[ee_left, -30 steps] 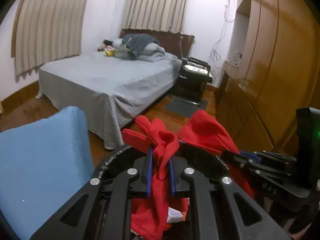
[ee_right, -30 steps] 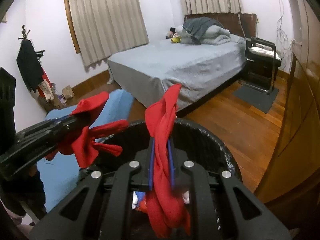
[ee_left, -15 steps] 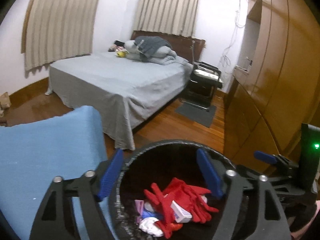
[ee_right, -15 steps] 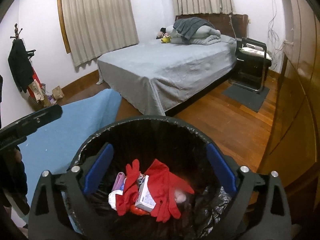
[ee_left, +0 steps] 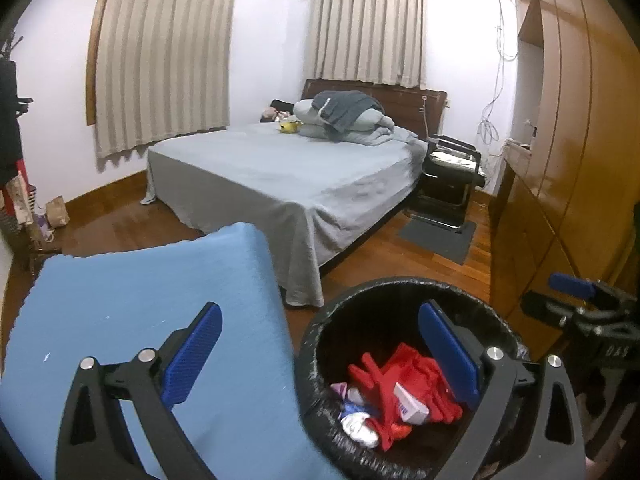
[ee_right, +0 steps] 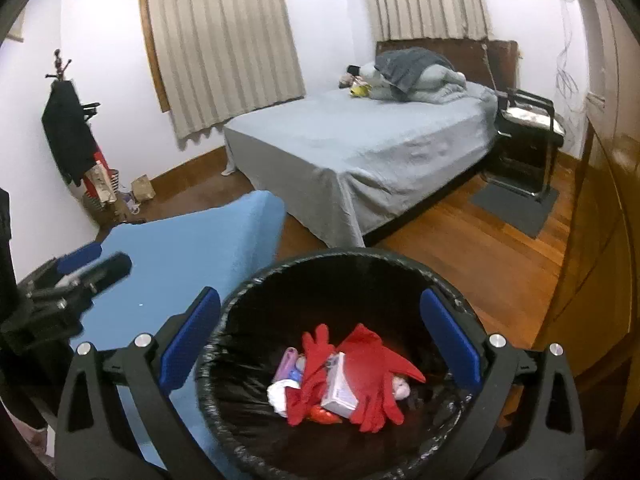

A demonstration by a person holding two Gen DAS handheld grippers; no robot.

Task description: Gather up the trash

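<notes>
- Your left gripper: jaws spread wide, nothing between the blue pads; one pad over the blue cushion, the other over the bin mouth.
- Your right gripper: jaws likewise wide and empty, straddling the bin rim at 9 and 3 o'clock of the opening.
- Trash bin: round, lined with a black bag, directly beneath both grippers; at 5 o'clock in your left wrist view, at 6 o'clock in your right wrist view.
- Red gloves: two, lying loose at the bottom of the bin, touching each other.
- Small carton: white and purple, resting on the gloves.
- Other trash beside it: a lilac wrapper and a white crumpled piece at 9 o'clock of the gloves.
- Blue cushion: just beside the bin at its 9 o'clock.
- Wooden floor: beyond the bin, a grey mat at 2 o'clock.
- Bed: grey sheet, folded bedding heaped at the headboard.
- Black chair: beside the bed at 2 o'clock.
- Wooden wardrobe: along 3 o'clock.
- Curtains: on the far wall.
</notes>
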